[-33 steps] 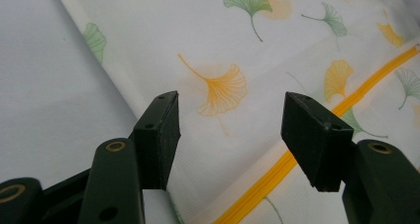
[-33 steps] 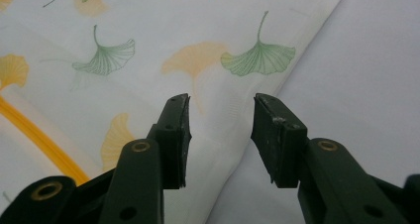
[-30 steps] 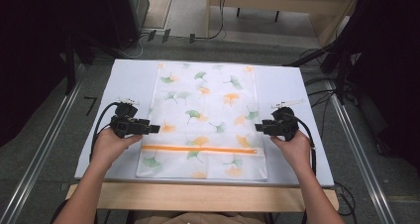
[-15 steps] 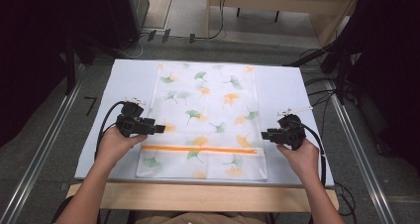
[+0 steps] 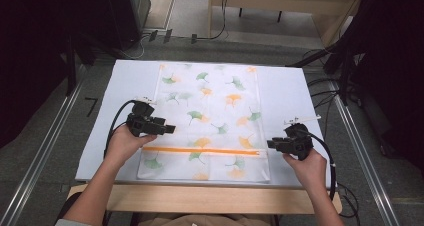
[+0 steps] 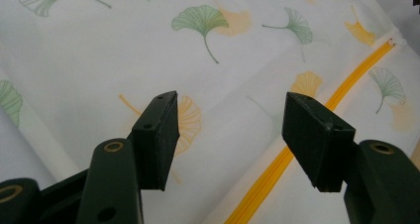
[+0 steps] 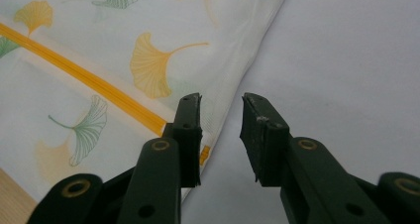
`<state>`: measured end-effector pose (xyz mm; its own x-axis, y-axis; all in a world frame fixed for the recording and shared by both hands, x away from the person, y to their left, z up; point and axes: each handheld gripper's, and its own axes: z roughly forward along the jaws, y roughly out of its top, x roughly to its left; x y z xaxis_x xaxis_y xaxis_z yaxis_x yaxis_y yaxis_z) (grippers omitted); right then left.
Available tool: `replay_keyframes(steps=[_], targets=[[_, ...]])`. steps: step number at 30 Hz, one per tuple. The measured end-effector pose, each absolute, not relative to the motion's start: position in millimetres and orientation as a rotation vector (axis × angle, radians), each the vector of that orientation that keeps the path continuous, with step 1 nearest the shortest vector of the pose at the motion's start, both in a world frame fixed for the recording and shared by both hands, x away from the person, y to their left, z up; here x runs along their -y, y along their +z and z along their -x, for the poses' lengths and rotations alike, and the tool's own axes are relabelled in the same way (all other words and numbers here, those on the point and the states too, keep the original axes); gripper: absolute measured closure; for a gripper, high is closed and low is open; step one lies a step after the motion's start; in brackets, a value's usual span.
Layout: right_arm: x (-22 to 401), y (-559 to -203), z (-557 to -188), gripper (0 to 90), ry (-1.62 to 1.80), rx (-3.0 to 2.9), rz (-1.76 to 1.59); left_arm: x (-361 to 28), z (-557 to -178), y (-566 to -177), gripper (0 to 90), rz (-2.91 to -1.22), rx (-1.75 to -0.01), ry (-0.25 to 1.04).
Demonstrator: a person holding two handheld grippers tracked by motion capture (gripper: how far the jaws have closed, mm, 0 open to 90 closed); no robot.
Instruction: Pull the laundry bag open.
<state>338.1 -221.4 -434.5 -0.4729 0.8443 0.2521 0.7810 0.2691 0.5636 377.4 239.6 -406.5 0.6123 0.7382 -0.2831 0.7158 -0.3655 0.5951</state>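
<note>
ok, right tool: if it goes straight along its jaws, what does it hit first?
Probably the right edge of the white ginkgo-print fabric cover, near the end of its orange zipper. The right tool, jaws partly open and just closing with nothing between them, points there; depth is unclear.

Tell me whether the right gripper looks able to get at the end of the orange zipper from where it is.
Probably yes: the right gripper sits right at the fabric bag's edge, where the orange zipper ends, jaws apart with nothing between.
</note>
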Motion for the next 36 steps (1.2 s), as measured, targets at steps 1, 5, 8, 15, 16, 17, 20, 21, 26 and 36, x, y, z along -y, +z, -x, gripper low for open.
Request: replay_keyframes(steps=[1,5,8,15,16,17,20,21,26,36], targets=[[221,-435,-337,72.7,0.974,-2.421,-1.560,-238,-378,-407,39.7,-2.141,-1.133,0.041],[221,-439,-335,77.1,0.965,-2.419,-1.561,-231,-381,-408,39.8,-2.161,-1.109,0.035],[221,-442,-334,82.9,0.972,-2.429,-1.576,-227,-382,-408,39.8,-2.165,-1.098,0.036],[210,-447,-330,90.0,0.995,-2.482,-1.575,-221,-384,-408,39.8,-2.175,-1.081,0.040],[208,-448,-330,90.0,0.990,-2.492,-1.572,-221,-384,-408,39.8,-2.175,-1.081,0.040],[206,-451,-331,90.0,0.976,-2.509,-1.572,-219,-384,-408,39.8,-2.171,-1.082,0.039],[202,-454,-332,90.0,0.934,-2.520,-1.573,-219,-385,-409,39.8,-2.178,-1.076,0.037],[201,-455,-332,90.0,0.930,-2.520,-1.574,-219,-385,-409,39.8,-2.178,-1.076,0.036],[201,-456,-333,90.0,0.920,-2.526,-1.573,-219,-385,-410,39.8,-2.183,-1.078,0.038],[190,-458,-332,90.0,0.966,-2.576,-1.571,-219,-385,-410,39.8,-2.188,-1.077,0.040]])
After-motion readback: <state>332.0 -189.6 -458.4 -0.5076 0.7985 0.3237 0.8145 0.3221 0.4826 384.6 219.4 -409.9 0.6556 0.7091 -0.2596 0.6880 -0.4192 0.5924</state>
